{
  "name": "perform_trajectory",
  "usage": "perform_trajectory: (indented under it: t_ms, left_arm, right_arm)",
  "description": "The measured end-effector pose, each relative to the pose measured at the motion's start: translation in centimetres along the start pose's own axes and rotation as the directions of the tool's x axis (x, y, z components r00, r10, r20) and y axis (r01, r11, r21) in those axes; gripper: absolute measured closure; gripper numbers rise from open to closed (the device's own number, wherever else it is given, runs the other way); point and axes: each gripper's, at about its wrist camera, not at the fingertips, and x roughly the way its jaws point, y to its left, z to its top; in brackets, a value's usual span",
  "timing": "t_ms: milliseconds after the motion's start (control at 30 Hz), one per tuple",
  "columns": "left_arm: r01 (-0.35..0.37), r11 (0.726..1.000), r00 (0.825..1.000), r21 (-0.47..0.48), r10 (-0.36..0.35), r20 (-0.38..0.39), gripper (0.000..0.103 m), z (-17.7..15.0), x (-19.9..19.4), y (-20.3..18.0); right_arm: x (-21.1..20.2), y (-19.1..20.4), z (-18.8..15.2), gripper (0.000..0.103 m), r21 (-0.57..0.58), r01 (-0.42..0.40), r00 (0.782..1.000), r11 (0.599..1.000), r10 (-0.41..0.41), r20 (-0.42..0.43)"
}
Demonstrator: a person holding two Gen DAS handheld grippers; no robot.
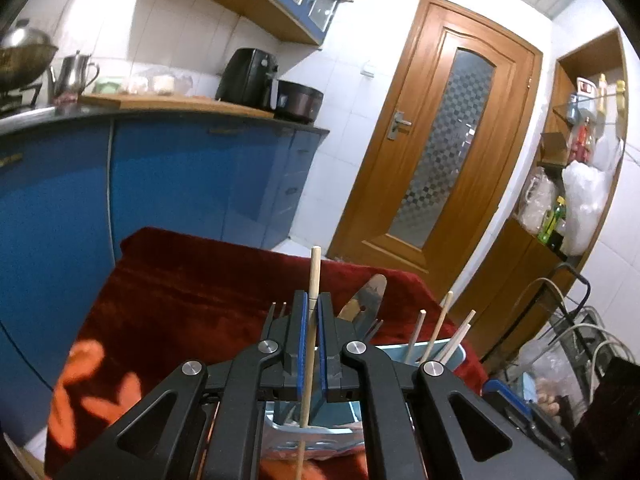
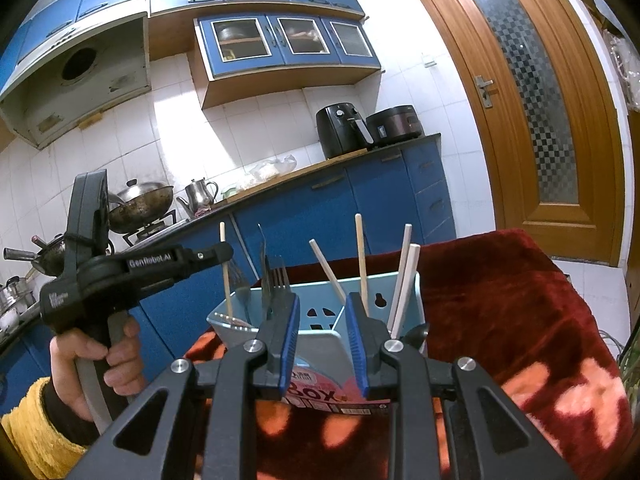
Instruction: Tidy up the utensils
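A light blue utensil holder [image 2: 320, 332] stands on a red blanket [image 2: 500, 312]. It holds several chopsticks [image 2: 402, 284], forks [image 2: 278, 280] and a spatula. My left gripper [image 1: 313, 304] is shut on a wooden chopstick [image 1: 313, 276], held upright above the holder's left compartment; the holder [image 1: 416, 354] shows just behind the fingers. The left gripper also shows in the right wrist view [image 2: 226, 254], holding that chopstick [image 2: 225, 264]. My right gripper [image 2: 322, 312] is open and empty, with its fingers in front of the holder.
Blue kitchen cabinets [image 1: 168, 184] and a counter with an air fryer [image 1: 248, 78], rice cooker, kettle and wok run behind. A wooden door [image 1: 436, 136] is on the right. A wire rack with bags [image 1: 572, 344] stands at the far right.
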Motion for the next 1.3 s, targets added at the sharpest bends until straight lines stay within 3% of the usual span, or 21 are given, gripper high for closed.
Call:
perform_trajectory:
  t_ms: [133, 300, 600, 867, 1033, 1133, 1300]
  left_arm:
    - [-0.095, 0.99, 0.994, 0.108, 0.101, -0.051, 0.098, 0.5, 0.3, -1.8]
    - [-0.062, 0.994, 0.994, 0.085, 0.07, -0.088, 0.099, 1.4, 0.3, -1.5]
    - [-0.041, 0.991, 0.998, 0.126, 0.046, -0.036, 0.099, 0.7, -0.4, -1.3]
    - [0.037, 0.999, 0.998, 0.004, -0.036, -0.043, 0.099, 1.1, 0.0, 1.1]
    - [0.08, 0.997, 0.996, -0.015, -0.08, -0.048, 0.099, 1.2, 0.4, 1.1]
    - [0.023, 0.994, 0.997, 0.104, -0.015, -0.076, 0.099, 1.3, 0.7, -0.5]
    - [0.024, 0.981, 0.994, 0.193, -0.003, -0.108, 0.099, 1.0, 0.7, -1.9]
  right_arm:
    - [0.0, -0.3, -0.1, 0.077, 0.009, 0.0, 1.0, 1.0, 0.0, -0.003]
    - [0.0, -0.1, -0.2, 0.077, 0.004, -0.003, 1.0, 1.0, 0.003, -0.008]
    - [1.8, 1.3, 0.5, 0.077, -0.067, 0.009, 0.999, 0.998, -0.012, -0.043]
    - [3.3, 0.9, -0.4, 0.075, -0.066, 0.024, 0.996, 0.998, -0.029, -0.083]
    - [3.3, 0.9, -0.4, 0.075, -0.071, 0.031, 0.996, 0.997, -0.037, -0.082]
    - [3.3, 1.1, -0.5, 0.075, -0.068, 0.026, 0.996, 0.997, -0.032, -0.084]
    - [3.1, 1.5, -0.7, 0.072, -0.073, 0.021, 0.996, 0.997, -0.027, -0.086]
